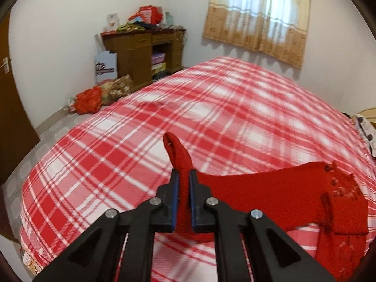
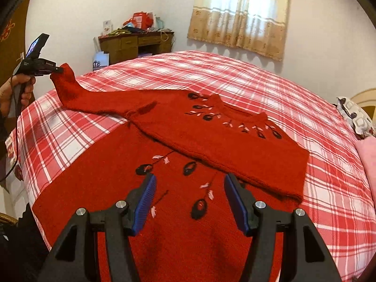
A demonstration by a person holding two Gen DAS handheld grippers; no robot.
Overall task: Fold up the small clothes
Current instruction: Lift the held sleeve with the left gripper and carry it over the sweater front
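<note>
A small red knitted sweater (image 2: 211, 145) with black and pink flower embroidery lies on the red-and-white plaid bed (image 2: 235, 75). Its right sleeve is folded across the chest. My left gripper (image 1: 184, 176) is shut on the cuff of the left sleeve (image 1: 181, 155) and holds it lifted off the bed; the sleeve (image 1: 270, 195) stretches away to the right. The right wrist view shows the same gripper (image 2: 57, 70) pinching the sleeve end (image 2: 65, 82) at the far left, held by a hand (image 2: 14, 91). My right gripper (image 2: 190, 183) hovers open over the sweater's lower body, nothing between its blue pads.
A brown wooden desk (image 1: 143, 54) piled with clutter stands against the far wall, with bags (image 1: 103, 94) on the floor beside it. A curtained window (image 1: 258, 16) is behind the bed. A patterned pillow (image 2: 352, 117) and a pink cloth (image 2: 369, 164) lie at the bed's right edge.
</note>
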